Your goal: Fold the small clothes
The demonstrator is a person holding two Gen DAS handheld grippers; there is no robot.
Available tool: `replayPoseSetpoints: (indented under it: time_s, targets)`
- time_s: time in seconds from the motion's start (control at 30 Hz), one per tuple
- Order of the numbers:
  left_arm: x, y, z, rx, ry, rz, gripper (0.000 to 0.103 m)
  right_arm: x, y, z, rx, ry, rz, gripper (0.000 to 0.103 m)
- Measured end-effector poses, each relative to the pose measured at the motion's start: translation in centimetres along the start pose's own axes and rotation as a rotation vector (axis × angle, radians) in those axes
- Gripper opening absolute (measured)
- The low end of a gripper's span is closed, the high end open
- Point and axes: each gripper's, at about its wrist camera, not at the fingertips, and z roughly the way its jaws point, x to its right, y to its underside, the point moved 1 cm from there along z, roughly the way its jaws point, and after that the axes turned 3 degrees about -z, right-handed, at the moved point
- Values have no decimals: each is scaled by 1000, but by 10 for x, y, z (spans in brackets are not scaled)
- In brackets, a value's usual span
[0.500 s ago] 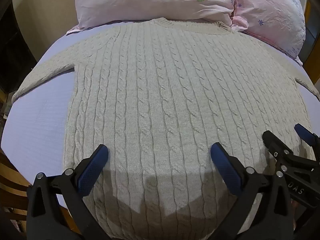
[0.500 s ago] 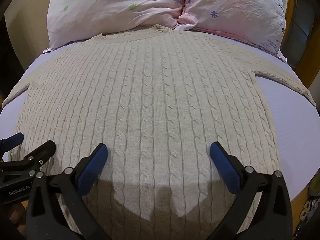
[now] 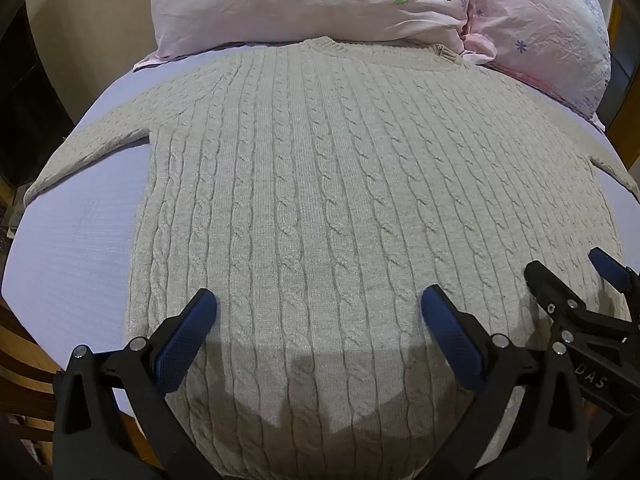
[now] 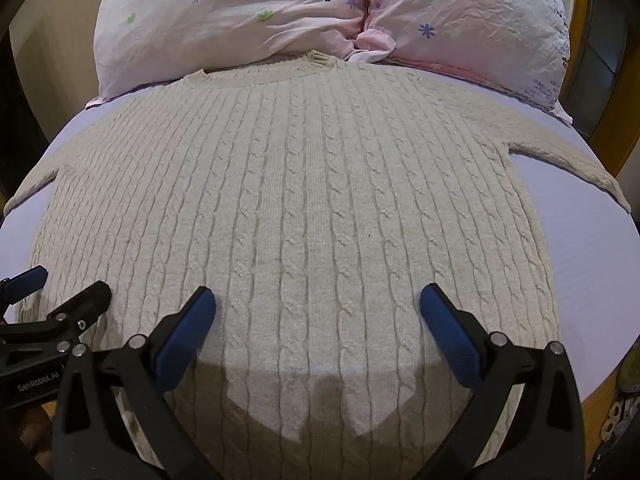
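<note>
A beige cable-knit sweater point(image 3: 320, 200) lies flat, front up, on a lavender bed sheet point(image 3: 72, 248), collar toward the pillows and sleeves spread out to both sides. It also fills the right wrist view point(image 4: 304, 200). My left gripper point(image 3: 319, 314) is open, hovering over the lower left part of the hem. My right gripper point(image 4: 318, 312) is open over the lower right part. Each gripper shows at the edge of the other's view: the right one point(image 3: 568, 280) and the left one point(image 4: 52, 288). Neither holds fabric.
Two pink floral pillows point(image 4: 224, 20) point(image 4: 472, 24) lie behind the collar. The sheet point(image 4: 592, 264) shows bare on either side of the sweater body. A wooden bed frame point(image 3: 24, 368) runs along the near edge.
Both grippers have stayed open over the hem; the views have barely shifted.
</note>
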Motion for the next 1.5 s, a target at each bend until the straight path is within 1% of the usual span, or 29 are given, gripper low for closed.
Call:
replayPoseSetpoints:
  time_s: [1.03, 1.37, 1.5]
  targets:
    - [0, 0, 0, 7, 0, 1, 102, 0, -1, 0, 7, 1, 0, 101]
    - [1, -7, 1, 11, 0, 1, 102, 1, -1, -1, 8, 1, -1, 101]
    - [0, -3, -3, 16, 0, 1, 102, 1, -1, -1, 9, 1, -1, 101]
